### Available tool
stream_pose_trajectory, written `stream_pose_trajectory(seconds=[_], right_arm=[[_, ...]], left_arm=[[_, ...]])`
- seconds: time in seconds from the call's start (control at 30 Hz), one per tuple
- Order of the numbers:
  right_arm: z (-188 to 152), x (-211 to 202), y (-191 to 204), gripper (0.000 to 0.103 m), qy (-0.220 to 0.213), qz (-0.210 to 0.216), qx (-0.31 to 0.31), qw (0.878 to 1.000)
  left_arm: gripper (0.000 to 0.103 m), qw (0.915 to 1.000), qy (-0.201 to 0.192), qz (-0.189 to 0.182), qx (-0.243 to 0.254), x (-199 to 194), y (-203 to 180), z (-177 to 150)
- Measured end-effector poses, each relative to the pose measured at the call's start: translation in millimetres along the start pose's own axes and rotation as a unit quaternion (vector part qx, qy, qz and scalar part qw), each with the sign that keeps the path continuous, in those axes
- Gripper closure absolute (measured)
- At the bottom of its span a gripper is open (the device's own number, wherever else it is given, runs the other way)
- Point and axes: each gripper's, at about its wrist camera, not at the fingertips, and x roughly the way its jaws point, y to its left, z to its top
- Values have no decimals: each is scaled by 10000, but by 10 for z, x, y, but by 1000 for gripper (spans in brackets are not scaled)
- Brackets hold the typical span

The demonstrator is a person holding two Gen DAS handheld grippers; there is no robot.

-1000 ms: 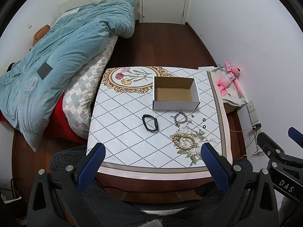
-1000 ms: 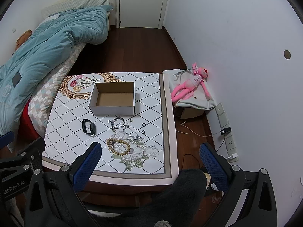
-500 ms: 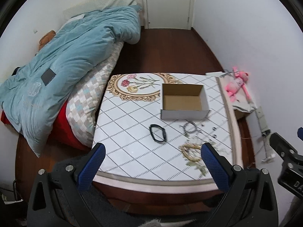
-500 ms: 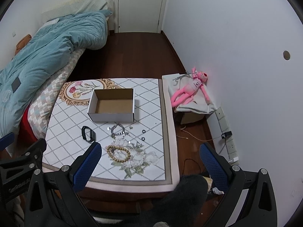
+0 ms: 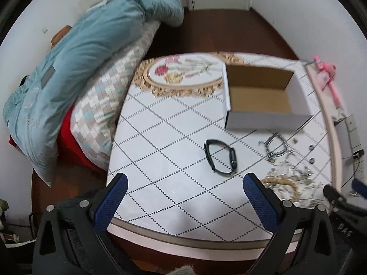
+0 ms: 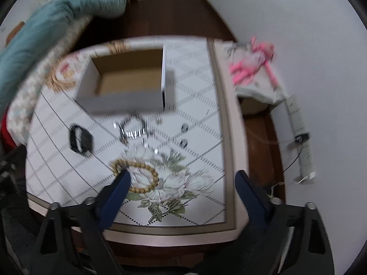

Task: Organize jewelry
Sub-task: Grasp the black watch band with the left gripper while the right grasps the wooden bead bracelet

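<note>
An open, empty cardboard box (image 5: 259, 96) (image 6: 128, 84) stands on the patterned table (image 5: 165, 142) (image 6: 199, 114). In front of it lie a black wristband (image 5: 220, 158) (image 6: 80, 140), a silver chain bracelet (image 5: 275, 147) (image 6: 133, 129), a wooden bead bracelet (image 5: 283, 184) (image 6: 146, 176) and small dark rings (image 6: 184, 135). My left gripper (image 5: 184, 185) is open and empty above the table's near edge, just short of the wristband. My right gripper (image 6: 183, 181) is open and empty, its left finger over the bead bracelet.
A bed with a teal duvet (image 5: 80, 68) lies left of the table. A pink plush toy (image 6: 252, 61) rests on a low stand to the right. A power strip (image 6: 300, 133) runs along the wall. Dark wood floor lies beyond.
Both grippers have moved down and forward toward the table, so the jewelry and box look much larger. Both stay open and empty.
</note>
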Motion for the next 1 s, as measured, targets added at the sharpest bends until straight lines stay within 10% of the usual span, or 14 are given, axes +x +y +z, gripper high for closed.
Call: stream_pose_trajectory(seconds=[0.43, 0.63, 0.7, 1.0], right_arm=[[-122, 1016, 183, 33, 970, 138, -14, 9952], [-127, 1081, 254, 54, 964, 365, -91, 9946], [-103, 1058, 274, 91, 892, 340, -153, 9953], [-38, 1090, 88, 93, 909, 373, 168, 9950]], left_arm=[[0, 9988, 469, 138, 59, 645, -59, 137], [1, 9971, 728, -163, -113, 841, 34, 181], [1, 9961, 808, -273, -207, 897, 86, 195], [24, 9947, 682, -612, -467, 1140, 138, 313]])
